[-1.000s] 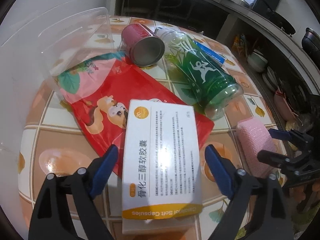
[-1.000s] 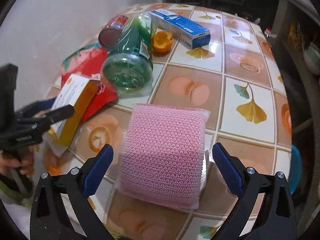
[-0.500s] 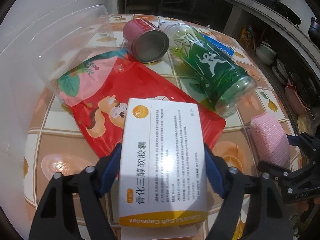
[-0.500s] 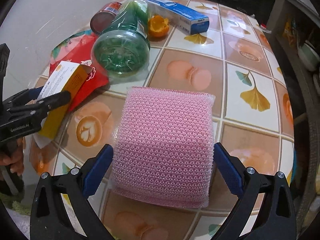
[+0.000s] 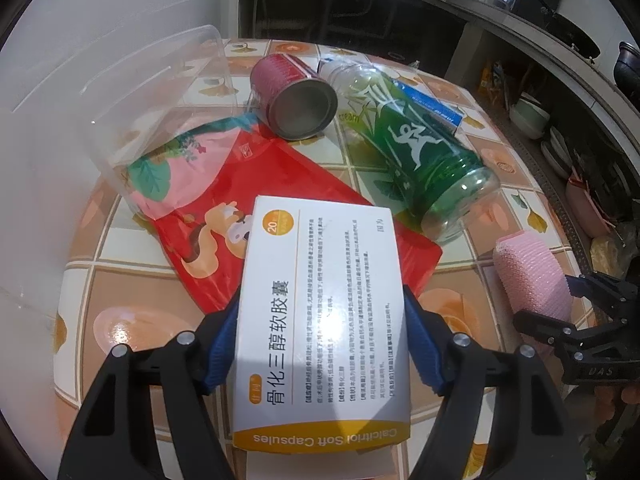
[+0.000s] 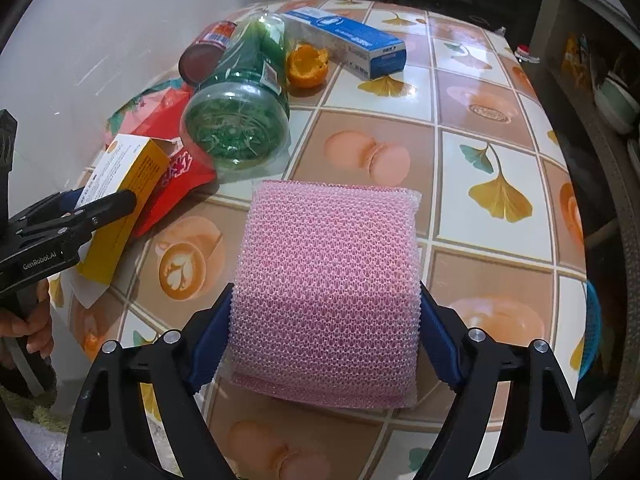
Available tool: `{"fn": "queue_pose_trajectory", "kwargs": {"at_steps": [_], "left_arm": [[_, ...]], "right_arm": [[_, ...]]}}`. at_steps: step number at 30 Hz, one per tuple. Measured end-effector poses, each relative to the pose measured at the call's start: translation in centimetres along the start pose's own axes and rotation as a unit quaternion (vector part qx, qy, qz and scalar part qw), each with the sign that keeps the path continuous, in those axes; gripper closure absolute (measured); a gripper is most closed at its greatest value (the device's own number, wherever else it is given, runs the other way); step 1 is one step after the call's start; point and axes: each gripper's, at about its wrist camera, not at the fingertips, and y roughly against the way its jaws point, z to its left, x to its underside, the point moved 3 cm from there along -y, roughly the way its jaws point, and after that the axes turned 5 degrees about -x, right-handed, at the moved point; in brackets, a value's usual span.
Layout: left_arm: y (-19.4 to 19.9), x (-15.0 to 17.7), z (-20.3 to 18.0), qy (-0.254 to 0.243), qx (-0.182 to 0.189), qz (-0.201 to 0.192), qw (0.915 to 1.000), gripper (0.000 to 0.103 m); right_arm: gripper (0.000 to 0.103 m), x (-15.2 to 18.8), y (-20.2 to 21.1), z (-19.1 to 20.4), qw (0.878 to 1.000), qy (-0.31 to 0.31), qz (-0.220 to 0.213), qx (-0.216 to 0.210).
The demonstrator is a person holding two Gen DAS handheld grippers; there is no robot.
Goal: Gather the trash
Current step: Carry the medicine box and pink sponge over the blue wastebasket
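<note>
Pickup step: the left tool [image 5: 322, 338] clamps the capsule box [image 5: 322, 308] near the bench [image 6: 496, 128] edge; the right tool's [image 6: 326, 346] jaws are closing on the pink scouring sponge [image 6: 328, 292]. Next, probably, lift both clear and carry them to a bin

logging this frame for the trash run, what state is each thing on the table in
left gripper: fingers against the capsule box sides
capsule box: gripped, end flap open
right gripper: closing, fingers touching the pink sponge
pink sponge: between the fingers, on the table
green bottle: lying on its side
red can: lying on its side
orange peel: empty half
blue box: lying flat
clear tub: tipped over
</note>
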Motion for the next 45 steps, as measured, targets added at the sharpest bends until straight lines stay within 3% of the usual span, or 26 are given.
{"fn": "queue_pose_trajectory", "kwargs": {"at_steps": [15,20,24,29,35,38,40,45], "left_arm": [[4.1,-1.4,-2.4,-0.018,0.021,-0.035,0.999,0.032],[5.0,-2.7,-5.8,-0.046,0.048,-0.042,0.9969,0.032],[5.5,-4.1,-10.7,-0.091,0.079,-0.044,0.9917,0.032],[5.4,-6.4,-18.9,-0.153,0.146,-0.036,0.9767,0.032],[3.3,-8.3,-31.9,-0.234,0.219,0.001,0.9473,0.032],[0.7,-8.3,-38.7,-0.265,0.246,0.042,0.9315,0.032],[-2.3,-7.8,-43.5,-0.281,0.257,0.091,0.9201,0.032],[-11.0,-5.3,-51.9,-0.295,0.242,0.215,0.899,0.032]], "right_arm": [[0.025,0.2,3.3,-2.4,0.997,-0.037,-0.054,-0.041],[0.025,0.8,5.9,-4.8,0.992,-0.071,-0.09,-0.059],[0.025,2.3,9.4,-8.8,0.983,-0.116,-0.136,-0.049],[0.025,5.7,13.4,-15.0,0.965,-0.19,-0.183,-0.016],[0.025,12.9,15.7,-24.5,0.924,-0.321,-0.203,0.041],[0.025,15.9,15.0,-28.0,0.906,-0.37,-0.197,0.058],[0.025,18.0,13.7,-30.8,0.894,-0.401,-0.185,0.072],[0.025,21.3,9.5,-36.8,0.867,-0.468,-0.161,0.066]]}}
